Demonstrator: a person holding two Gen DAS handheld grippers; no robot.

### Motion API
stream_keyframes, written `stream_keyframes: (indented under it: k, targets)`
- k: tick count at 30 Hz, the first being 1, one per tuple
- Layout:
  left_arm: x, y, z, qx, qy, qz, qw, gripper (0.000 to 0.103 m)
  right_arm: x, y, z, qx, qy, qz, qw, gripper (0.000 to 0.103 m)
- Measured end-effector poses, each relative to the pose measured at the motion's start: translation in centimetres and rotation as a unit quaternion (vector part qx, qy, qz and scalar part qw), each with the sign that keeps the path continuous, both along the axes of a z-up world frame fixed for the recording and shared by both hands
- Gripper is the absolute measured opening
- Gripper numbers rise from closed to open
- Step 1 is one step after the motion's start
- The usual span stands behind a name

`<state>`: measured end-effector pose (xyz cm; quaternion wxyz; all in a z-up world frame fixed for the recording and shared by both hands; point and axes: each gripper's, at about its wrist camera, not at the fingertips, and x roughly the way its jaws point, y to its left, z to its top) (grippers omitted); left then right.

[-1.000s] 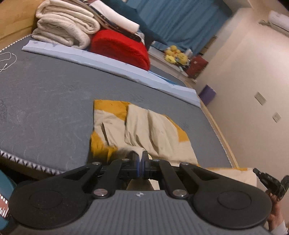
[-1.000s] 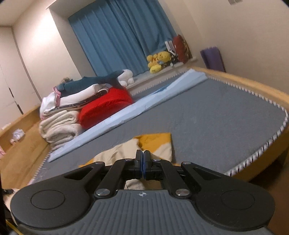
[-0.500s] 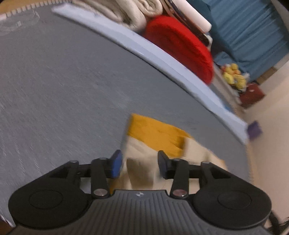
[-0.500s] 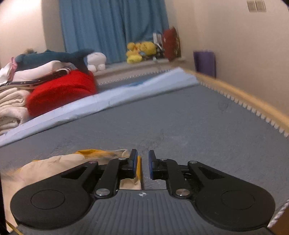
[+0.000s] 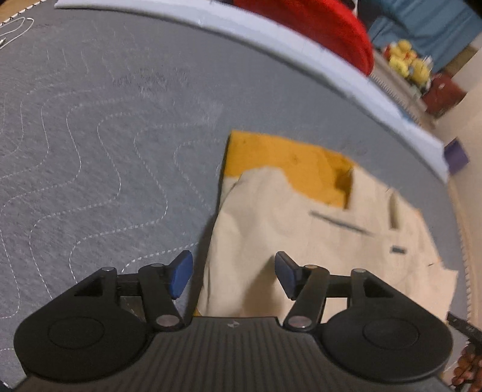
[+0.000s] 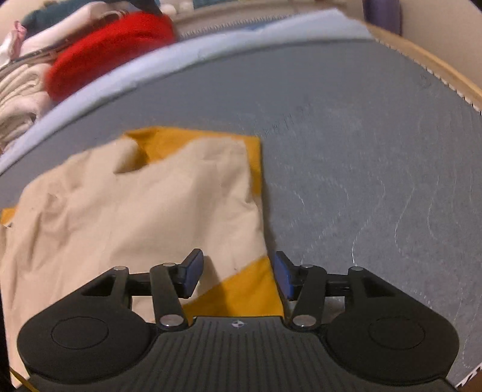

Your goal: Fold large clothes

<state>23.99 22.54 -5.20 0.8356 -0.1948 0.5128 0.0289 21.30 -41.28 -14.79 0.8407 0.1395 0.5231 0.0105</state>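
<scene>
A beige garment [image 5: 301, 229] with mustard-yellow panels lies on a grey mattress [image 5: 105, 135] stitched in wavy lines of white dashes. Along the mattress's far side runs a pale blue strip [image 5: 301, 57], with a bright red cushion [image 6: 111, 48] and cream folded blankets [image 6: 18, 99] behind it. Yellow plush toys [image 5: 406, 61] sit against teal-blue curtains [image 5: 436, 24], near a purple block [image 5: 456, 156]. Both grippers, left [image 5: 233, 276] and right [image 6: 238, 274], are black with 2 blue pads [image 5: 180, 276] each.
</scene>
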Motion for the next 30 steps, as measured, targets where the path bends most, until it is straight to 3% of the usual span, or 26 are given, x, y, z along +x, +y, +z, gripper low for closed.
stream_keyframes:
  k: [3,6,7,8,10,11,16,21,26,30]
  targets:
    - [0.2,-0.4,-0.2,0.015,-0.007,0.007,0.9998,0.066,0.2,-0.1,-0.7,0.010,0.015,-0.009,1.000,0.058]
    - [0.7,-0.4,-0.6,0.006,-0.003,0.014,0.9999,0.064,0.4,-0.4,-1.0,0.015,0.022,-0.016,1.000,0.055]
    - [0.8,-0.5,-0.7,0.005,-0.003,0.012,0.9999,0.056,0.4,-0.5,-1.0,0.019,0.023,-0.015,0.999,0.049]
    - [0.7,-0.6,-0.7,0.005,-0.004,0.006,1.0000,0.039,0.4,-0.6,-0.9,0.019,0.019,-0.011,1.000,0.033]
    - [0.7,-1.1,-0.6,0.019,-0.008,-0.010,0.9997,0.013,-0.2,-0.4,-0.4,0.009,0.006,-0.001,1.000,0.011]
    - [0.6,-1.3,-0.3,0.029,-0.014,-0.012,0.9994,0.004,-0.2,-0.4,0.0,0.006,-0.003,0.004,1.000,0.006]
    - [-0.4,-1.5,2.7,0.056,-0.096,-0.007,0.9938,0.002,-1.7,-0.7,4.2,-0.005,-0.080,-0.008,0.997,0.003]
    - [-0.8,-2.2,6.0,0.092,-0.195,-0.006,0.9765,0.002,-2.2,-1.4,8.0,-0.006,-0.187,-0.045,0.981,0.003]
    - [0.4,-3.3,6.6,0.120,-0.223,0.021,0.9673,0.002,0.3,0.4,7.8,-0.050,-0.219,-0.053,0.973,0.003]
    - [1.9,-4.7,6.2,0.148,-0.219,0.021,0.9642,0.002,2.2,2.3,7.2,-0.088,-0.224,-0.059,0.969,0.003]
